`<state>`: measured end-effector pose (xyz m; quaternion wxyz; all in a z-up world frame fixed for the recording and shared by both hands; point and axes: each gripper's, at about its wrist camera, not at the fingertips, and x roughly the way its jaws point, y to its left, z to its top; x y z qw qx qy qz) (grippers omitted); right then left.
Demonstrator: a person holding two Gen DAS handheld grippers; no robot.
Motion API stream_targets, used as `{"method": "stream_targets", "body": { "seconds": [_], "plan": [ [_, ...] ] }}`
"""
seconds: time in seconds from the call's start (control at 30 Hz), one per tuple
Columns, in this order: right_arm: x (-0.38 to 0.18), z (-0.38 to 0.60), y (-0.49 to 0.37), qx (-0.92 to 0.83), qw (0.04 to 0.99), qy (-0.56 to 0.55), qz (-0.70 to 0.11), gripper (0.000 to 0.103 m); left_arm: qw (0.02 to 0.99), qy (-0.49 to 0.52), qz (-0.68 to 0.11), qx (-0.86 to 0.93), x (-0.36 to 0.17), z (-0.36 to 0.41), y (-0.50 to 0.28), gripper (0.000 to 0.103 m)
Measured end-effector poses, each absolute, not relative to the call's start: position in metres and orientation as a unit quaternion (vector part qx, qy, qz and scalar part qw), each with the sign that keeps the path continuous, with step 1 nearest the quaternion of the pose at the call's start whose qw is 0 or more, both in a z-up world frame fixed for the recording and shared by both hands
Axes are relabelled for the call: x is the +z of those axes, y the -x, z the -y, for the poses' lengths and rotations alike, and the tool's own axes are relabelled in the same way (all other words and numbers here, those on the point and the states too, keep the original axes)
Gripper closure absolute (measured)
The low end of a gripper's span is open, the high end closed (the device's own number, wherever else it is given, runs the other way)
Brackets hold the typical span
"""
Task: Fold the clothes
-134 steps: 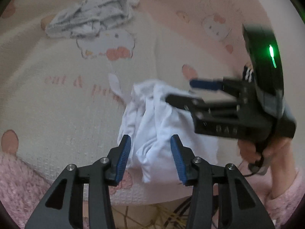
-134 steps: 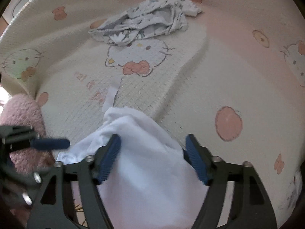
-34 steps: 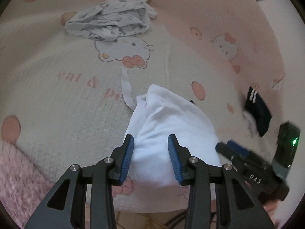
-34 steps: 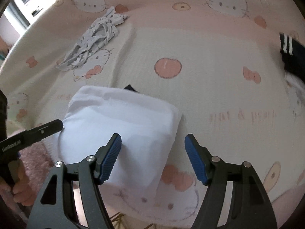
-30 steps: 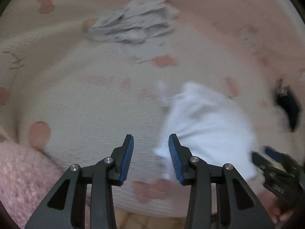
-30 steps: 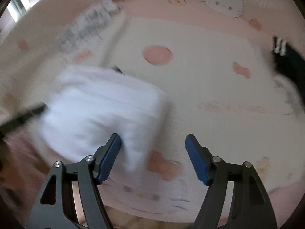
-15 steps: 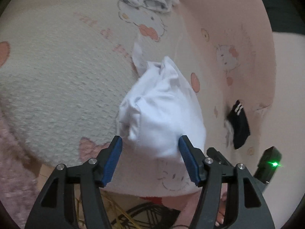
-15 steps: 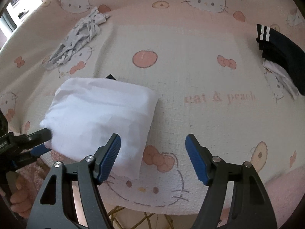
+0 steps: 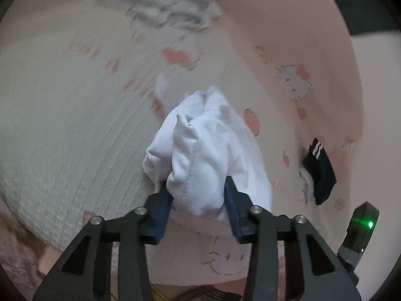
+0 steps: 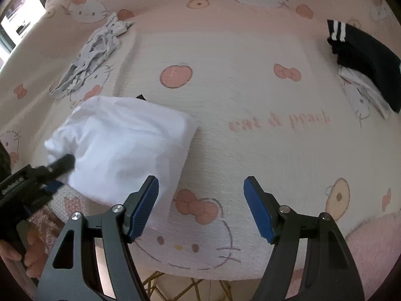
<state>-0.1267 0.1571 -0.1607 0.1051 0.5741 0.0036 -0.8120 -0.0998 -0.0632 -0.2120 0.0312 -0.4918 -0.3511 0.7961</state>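
Note:
A folded white garment [image 9: 213, 135] lies on the pink and cream cat-print blanket [image 9: 62, 130]. My left gripper [image 9: 198, 198] is shut on its near end, and the cloth bunches up between the blue pads. In the right wrist view the same white garment [image 10: 125, 138] sits left of centre, with the left gripper [image 10: 59, 174] clamped on its left end. My right gripper [image 10: 201, 205] is open above the blanket [image 10: 250, 138], just right of the garment's near corner, holding nothing.
A crumpled grey patterned garment [image 10: 92, 50] lies at the far left. A black garment with white stripes [image 10: 363, 55] rests on a white piece at the far right. The blanket's front edge runs just below my fingers. A hand in a pink fuzzy sleeve [image 10: 42, 220] holds the left gripper.
The left gripper's fingers have closed in on the white garment's near end, which now bunches between them. The right gripper stays open in about the same place.

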Motion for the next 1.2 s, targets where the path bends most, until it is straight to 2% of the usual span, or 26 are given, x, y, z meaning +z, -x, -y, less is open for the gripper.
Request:
{"method": "stream_targets", "body": {
  "seconds": [0.07,0.23,0.37,0.5,0.6,0.73,0.9,1.03,1.1,1.2],
  "plan": [
    [-0.160,-0.167,0.127,-0.812,0.101,-0.575,0.006,0.031,0.033,0.485,0.311,0.816,-0.199,0.054,0.102,0.067],
    [-0.130,-0.213,0.131,-0.826,0.086,-0.554,0.053,0.031,0.079,0.448,0.122,0.882,-0.130,-0.014,0.108,0.070],
    [-0.101,-0.269,0.137,-0.848,0.044,-0.520,0.089,0.031,0.159,0.436,0.038,0.885,-0.101,-0.089,0.130,0.070],
    [-0.093,-0.334,0.142,-0.857,-0.022,-0.497,0.131,0.029,0.252,0.452,0.040,0.855,-0.110,-0.165,0.165,0.070],
    [-0.108,-0.373,0.143,-0.842,-0.052,-0.510,0.167,0.029,0.334,0.502,0.125,0.788,-0.138,-0.202,0.187,0.064],
    [-0.129,-0.404,0.141,-0.829,-0.079,-0.526,0.172,0.029,0.352,0.508,0.188,0.763,-0.152,-0.196,0.183,0.062],
    [-0.153,-0.409,0.152,-0.820,-0.061,-0.545,0.167,0.029,0.275,0.504,0.188,0.797,-0.166,-0.128,0.163,0.062],
    [-0.157,-0.378,0.182,-0.829,0.035,-0.540,0.141,0.027,0.210,0.526,0.206,0.798,-0.190,-0.076,0.153,0.062],
    [-0.160,-0.355,0.203,-0.826,0.089,-0.544,0.118,0.022,0.194,0.532,0.216,0.796,-0.198,-0.066,0.152,0.062],
    [-0.176,-0.320,0.231,-0.808,0.122,-0.571,0.080,0.020,0.184,0.545,0.210,0.791,-0.207,-0.065,0.154,0.062]
  ]
}}
